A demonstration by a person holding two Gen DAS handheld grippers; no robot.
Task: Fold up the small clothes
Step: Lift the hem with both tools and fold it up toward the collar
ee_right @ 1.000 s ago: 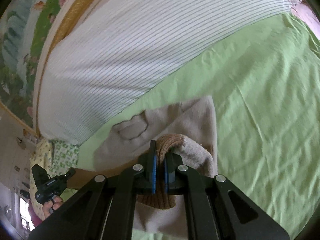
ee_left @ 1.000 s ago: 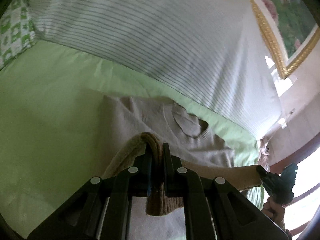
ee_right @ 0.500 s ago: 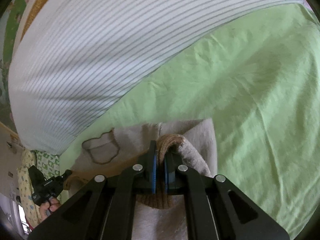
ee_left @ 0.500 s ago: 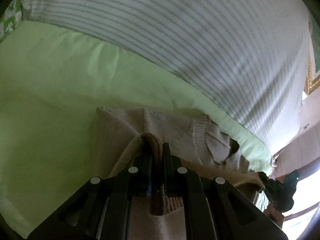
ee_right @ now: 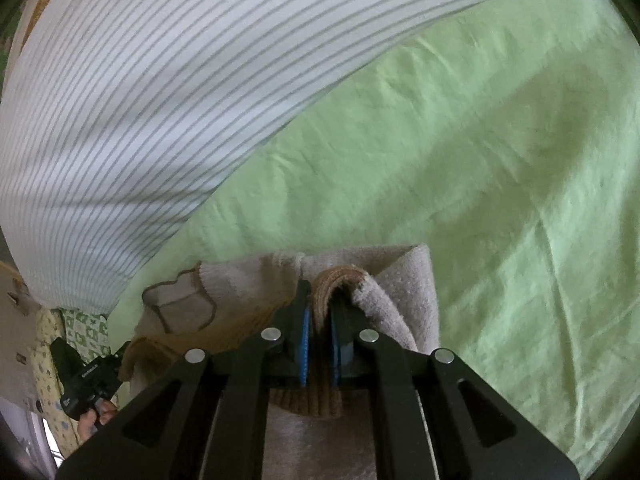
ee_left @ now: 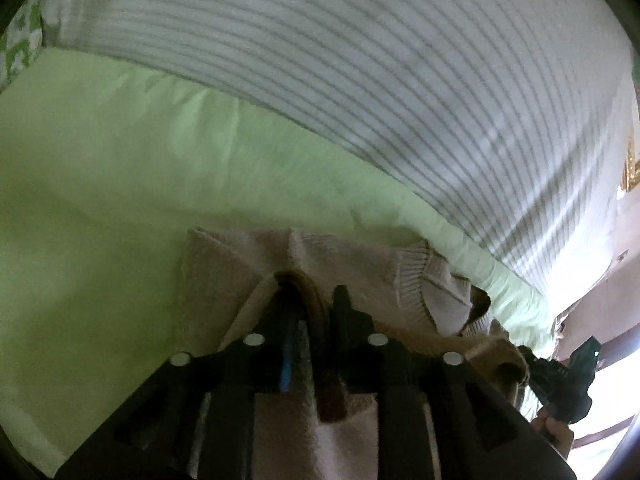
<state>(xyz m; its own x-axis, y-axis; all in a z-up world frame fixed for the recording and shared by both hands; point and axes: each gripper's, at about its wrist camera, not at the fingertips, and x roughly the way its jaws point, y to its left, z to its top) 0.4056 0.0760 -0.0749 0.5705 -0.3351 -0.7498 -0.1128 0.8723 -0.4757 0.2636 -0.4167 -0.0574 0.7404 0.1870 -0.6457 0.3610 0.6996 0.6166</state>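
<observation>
A small beige knit sweater [ee_left: 240, 264] with a brown ribbed hem lies on the green bed sheet [ee_left: 100, 184]. My left gripper [ee_left: 310, 300] has its jaws slightly parted, with the brown hem still between them. My right gripper [ee_right: 320, 300] is shut on the other end of the brown hem [ee_right: 334, 280], folded over the sweater [ee_right: 404, 280]. A bear-shaped patch [ee_right: 180, 308] shows on the sweater's front. Each gripper appears at the edge of the other's view: the right gripper in the left wrist view [ee_left: 568, 376], the left gripper in the right wrist view [ee_right: 88, 380].
A white pillow with thin grey stripes [ee_left: 380, 60] lies just beyond the sweater, also in the right wrist view [ee_right: 140, 80]. The green sheet [ee_right: 480, 160] stretches to the right. A green-and-white patterned cloth [ee_right: 84, 328] sits at the far left.
Both grippers carried the hem forward toward the sweater's neckline and lowered it. The left gripper's jaws have started to part.
</observation>
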